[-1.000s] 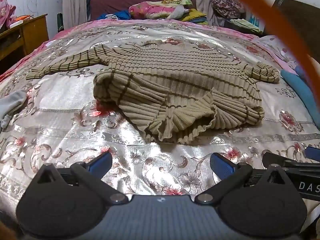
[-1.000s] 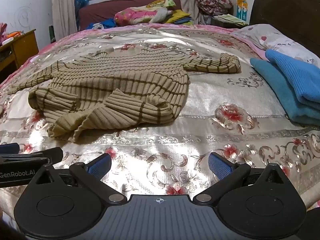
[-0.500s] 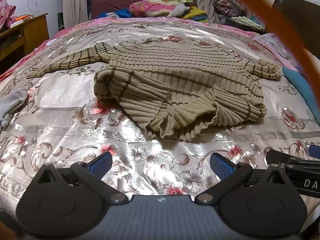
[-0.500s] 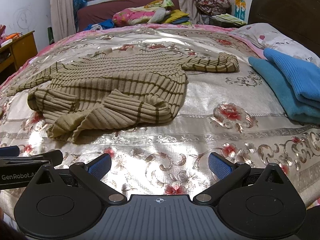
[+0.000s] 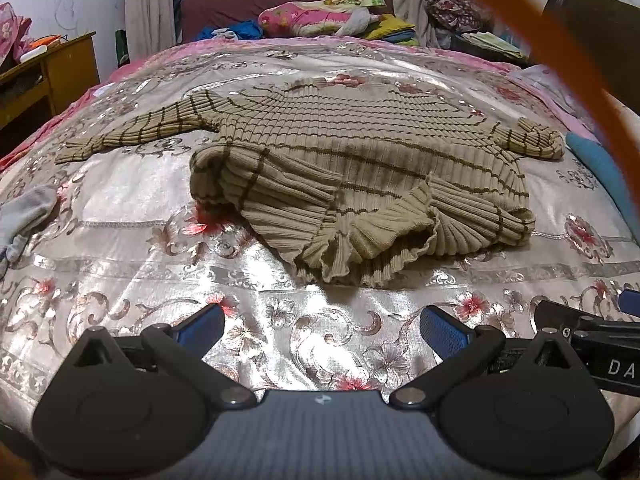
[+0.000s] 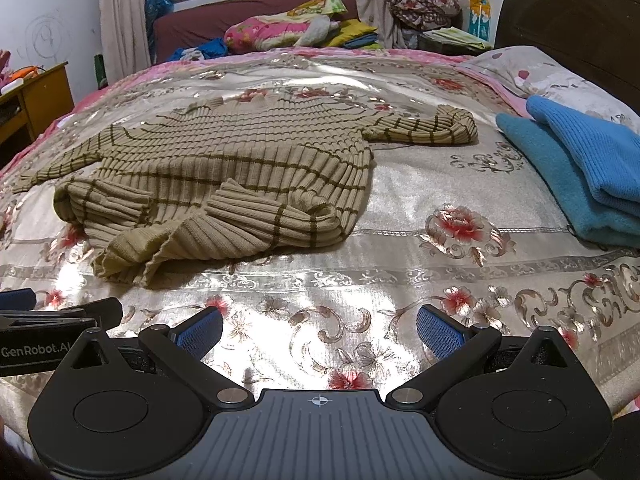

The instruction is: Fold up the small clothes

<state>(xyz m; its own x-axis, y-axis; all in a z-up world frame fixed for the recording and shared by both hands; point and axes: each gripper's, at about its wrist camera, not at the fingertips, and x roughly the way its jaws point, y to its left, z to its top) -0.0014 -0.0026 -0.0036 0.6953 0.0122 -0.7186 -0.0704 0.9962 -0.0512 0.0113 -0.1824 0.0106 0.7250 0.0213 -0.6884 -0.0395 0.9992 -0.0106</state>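
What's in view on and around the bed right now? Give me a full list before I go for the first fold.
striped sweater: one, tan with dark brown stripes, middle of the bed, sleeves spread, hem bunched toward the grippers.
folded knitwear: stack, blue and teal, right of the sweater near the pillow.
sock: one, grey, far left edge of the bed.
bedspread: one, shiny silver with red flowers, under everything.
pillow: one, pale patterned, by the dark headboard.
bedding pile: mixed colours, on the maroon sofa behind the bed.
wooden desk: one, orange-brown, left of the bed.
left gripper: open, empty, near the hem.
right gripper: open, empty.
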